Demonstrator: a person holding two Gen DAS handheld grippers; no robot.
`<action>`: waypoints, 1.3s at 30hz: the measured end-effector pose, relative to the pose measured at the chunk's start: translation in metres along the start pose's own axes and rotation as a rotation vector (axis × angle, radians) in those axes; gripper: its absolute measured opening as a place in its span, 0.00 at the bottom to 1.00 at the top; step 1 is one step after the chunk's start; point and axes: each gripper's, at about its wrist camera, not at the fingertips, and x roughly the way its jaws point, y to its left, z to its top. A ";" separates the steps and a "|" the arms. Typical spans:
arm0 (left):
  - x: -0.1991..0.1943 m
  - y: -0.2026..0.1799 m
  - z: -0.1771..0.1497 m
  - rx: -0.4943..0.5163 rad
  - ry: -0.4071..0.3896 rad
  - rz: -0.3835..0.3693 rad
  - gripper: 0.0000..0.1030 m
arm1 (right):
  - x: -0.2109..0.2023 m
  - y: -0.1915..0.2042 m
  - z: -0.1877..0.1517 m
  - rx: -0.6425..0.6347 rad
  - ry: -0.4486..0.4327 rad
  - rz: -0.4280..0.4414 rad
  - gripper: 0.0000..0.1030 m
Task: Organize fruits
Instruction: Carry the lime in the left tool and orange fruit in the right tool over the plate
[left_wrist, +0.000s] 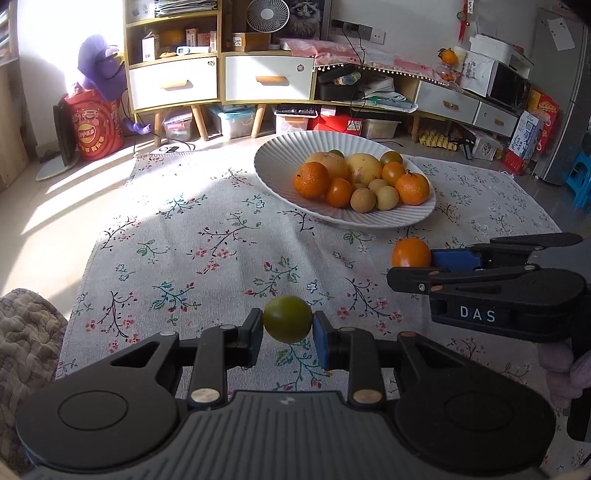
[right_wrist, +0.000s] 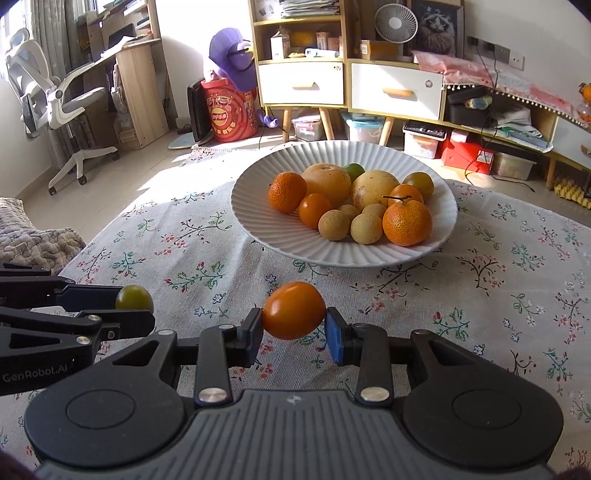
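fruit (right_wrist: 334, 201) heaped in white ribbed plate (right_wrist: 258, 236) on floral cloth (right_wrist: 498, 295).

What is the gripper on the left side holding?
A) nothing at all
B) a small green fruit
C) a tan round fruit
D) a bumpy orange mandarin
B: the left gripper is pinching a small green fruit between its two pads, up off the flowery cloth, while the right gripper holds a smooth orange fruit.
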 end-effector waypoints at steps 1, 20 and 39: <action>0.000 -0.001 0.001 -0.001 -0.002 -0.001 0.14 | -0.002 -0.001 0.000 -0.002 -0.002 0.000 0.32; 0.023 -0.024 0.037 -0.004 -0.133 -0.085 0.14 | -0.012 -0.045 0.021 0.119 -0.070 0.037 0.32; 0.066 -0.031 0.062 0.068 -0.122 -0.111 0.14 | 0.011 -0.064 0.036 0.227 -0.041 0.134 0.32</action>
